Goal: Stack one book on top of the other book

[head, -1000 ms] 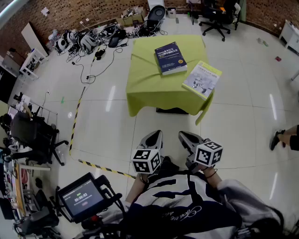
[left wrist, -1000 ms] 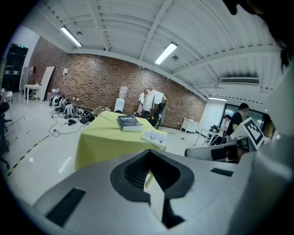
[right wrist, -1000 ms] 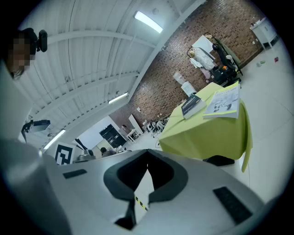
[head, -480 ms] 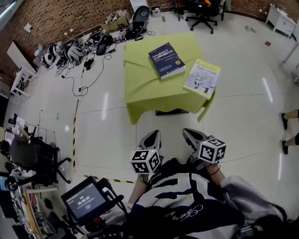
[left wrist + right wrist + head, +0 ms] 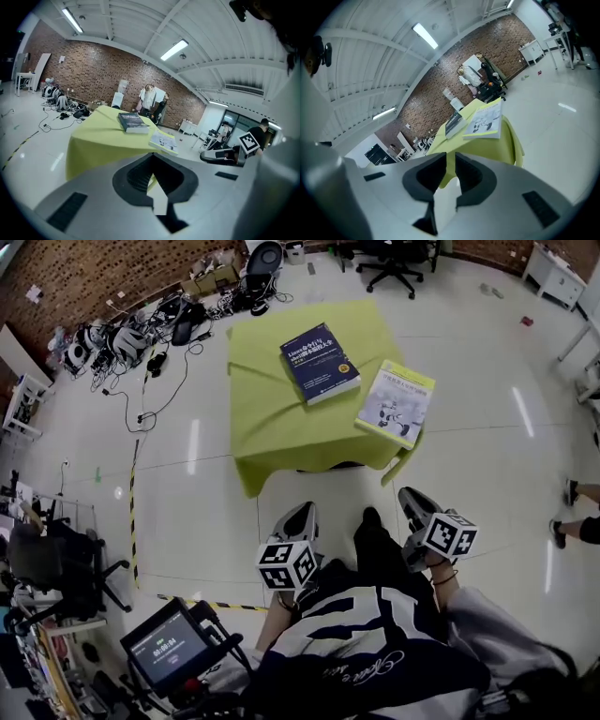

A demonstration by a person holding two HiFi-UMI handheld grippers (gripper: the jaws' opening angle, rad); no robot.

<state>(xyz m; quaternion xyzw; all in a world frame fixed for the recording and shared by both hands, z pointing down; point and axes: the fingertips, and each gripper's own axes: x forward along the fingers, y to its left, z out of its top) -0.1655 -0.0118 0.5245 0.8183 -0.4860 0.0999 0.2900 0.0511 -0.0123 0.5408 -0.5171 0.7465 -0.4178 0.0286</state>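
Observation:
A dark blue book lies flat near the middle of the green-clothed table. A pale green and white book lies to its right and overhangs the table's near right corner. Both grippers hang low by the person's body, well short of the table. My left gripper is shut and empty. My right gripper has just been opening, and nothing is in the narrow gap between its jaws. The left gripper view shows the blue book and the pale book ahead. The right gripper view shows the pale book nearest.
Black-and-yellow tape runs along the floor at the left. Cables and gear pile up by the brick wall. An office chair stands behind the table. Someone's feet are at the right edge. A handheld screen sits low on the left.
The table has slid left and nearer in the head view. My right gripper has swung out to the right and its jaws have parted a little. A dark shoe now shows between the grippers.

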